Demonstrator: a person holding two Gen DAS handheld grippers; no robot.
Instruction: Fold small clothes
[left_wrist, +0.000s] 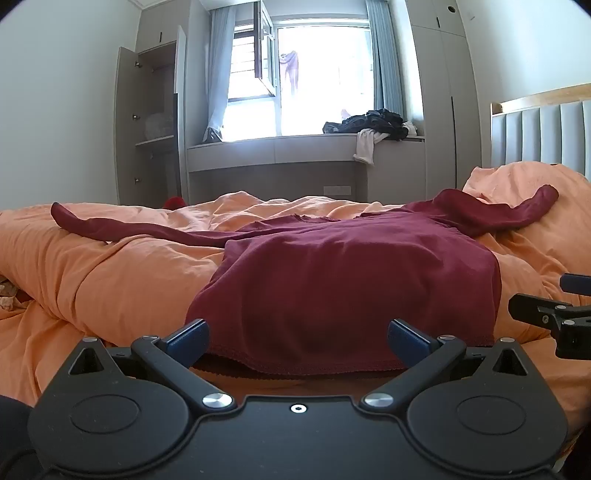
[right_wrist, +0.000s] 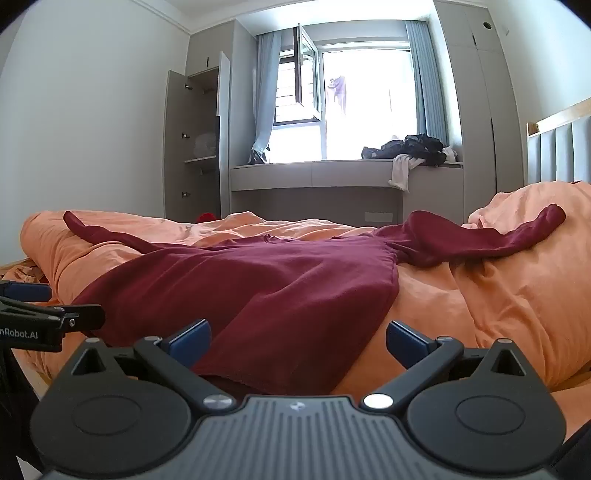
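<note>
"nRobot.AI" partly readable on left claw (right_wrist: 44, 295)

A rumpled orange duvet (left_wrist: 110, 266) covers the bed; beyond, dark clothes (left_wrist: 373, 120) heap on the grey window seat (left_wrist: 273, 146) beside an open grey wardrobe (left_wrist: 147, 122).

Both tools are matte black with two round hubs, silver pivot screws and blue pads on angled fingers; the left tool (left_wrist: 297, 341) has a smooth flat centre plate, the right tool (right_wrist: 297, 341) a ribbed grey one, and white lettering marks the left tool's side.
</note>
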